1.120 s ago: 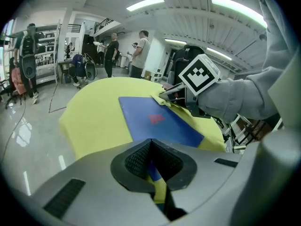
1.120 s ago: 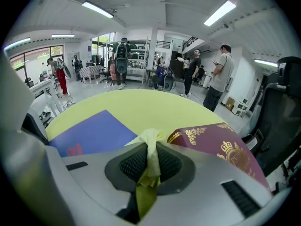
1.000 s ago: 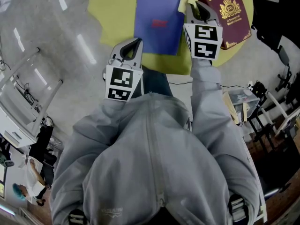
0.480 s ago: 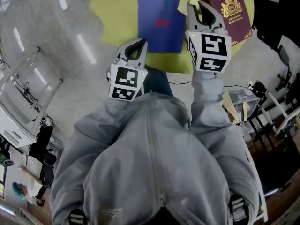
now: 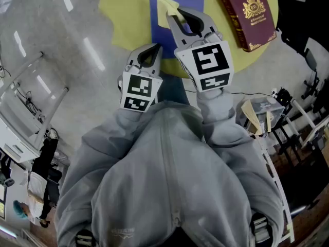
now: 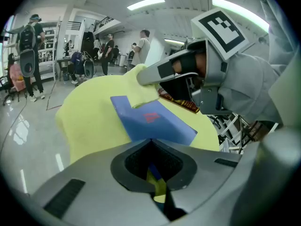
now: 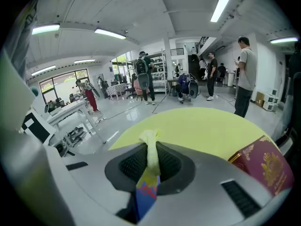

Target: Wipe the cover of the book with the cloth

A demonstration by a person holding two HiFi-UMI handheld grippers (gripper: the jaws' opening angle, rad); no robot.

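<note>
A blue book (image 5: 193,3) with a red mark lies on the round yellow table (image 5: 126,14). My right gripper (image 5: 171,13) hovers over the book's left part, shut on a pale yellow cloth (image 5: 166,4) that sticks out past its tips. The right gripper view shows the cloth (image 7: 151,149) pinched between the jaws, with the blue book (image 7: 145,194) below them. My left gripper (image 5: 153,46) is shut and holds nothing, at the table's near edge by the book's near corner. From the left gripper view, the blue book (image 6: 150,121) lies ahead and the cloth (image 6: 141,86) hangs over its far end.
A maroon book with gold print (image 5: 249,14) lies at the table's right side, also in the right gripper view (image 7: 265,166). Chairs and stands (image 5: 288,117) crowd the floor to the right. White racks (image 5: 20,112) stand at left. Several people (image 7: 244,74) stand far off.
My right gripper has carried the cloth leftward, from the maroon book's edge to above the blue book. The left gripper has hardly moved.
</note>
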